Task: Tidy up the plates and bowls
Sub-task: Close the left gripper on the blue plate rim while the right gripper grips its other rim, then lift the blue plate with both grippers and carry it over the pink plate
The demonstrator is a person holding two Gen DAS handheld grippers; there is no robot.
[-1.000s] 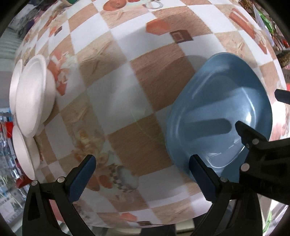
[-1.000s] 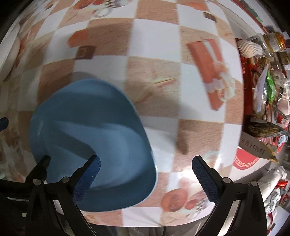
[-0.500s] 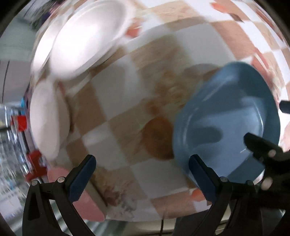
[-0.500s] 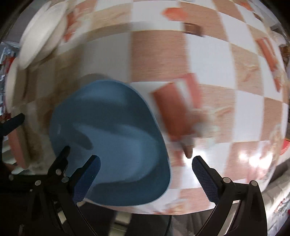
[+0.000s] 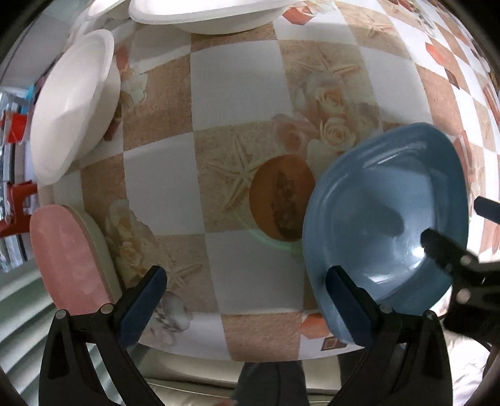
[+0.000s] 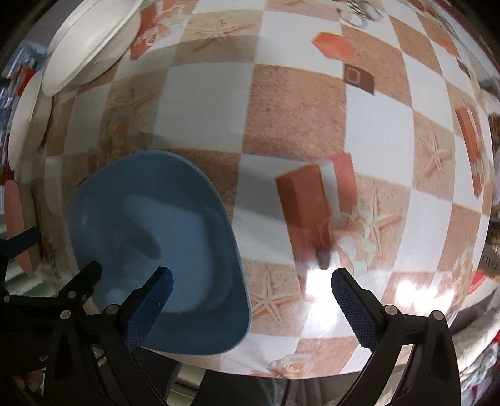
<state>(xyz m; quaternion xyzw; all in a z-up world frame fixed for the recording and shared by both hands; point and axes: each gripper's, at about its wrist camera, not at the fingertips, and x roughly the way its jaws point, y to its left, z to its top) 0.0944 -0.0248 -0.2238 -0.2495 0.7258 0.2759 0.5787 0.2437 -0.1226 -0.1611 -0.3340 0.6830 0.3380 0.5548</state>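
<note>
A blue bowl (image 5: 387,218) sits near the table's front edge, also in the right wrist view (image 6: 156,243). My left gripper (image 5: 247,296) is open and empty, its right finger at the bowl's left rim. My right gripper (image 6: 250,296) is open and empty, its left finger over the bowl's right side. A white bowl (image 5: 75,103) and a white plate (image 5: 212,15) lie at the far left; they show in the right wrist view (image 6: 90,40). A pink plate (image 5: 65,259) sits at the left front edge.
The table (image 6: 297,103) wears a checkered brown and white cloth with printed shells and boxes. Its front edge (image 5: 250,359) runs just below both grippers. Cluttered shelves show past the left edge (image 5: 12,175).
Both grippers swung left along the table. The white dishes and the pink plate have come into closer view. The blue bowl stays between the two grippers. Both stay open.
</note>
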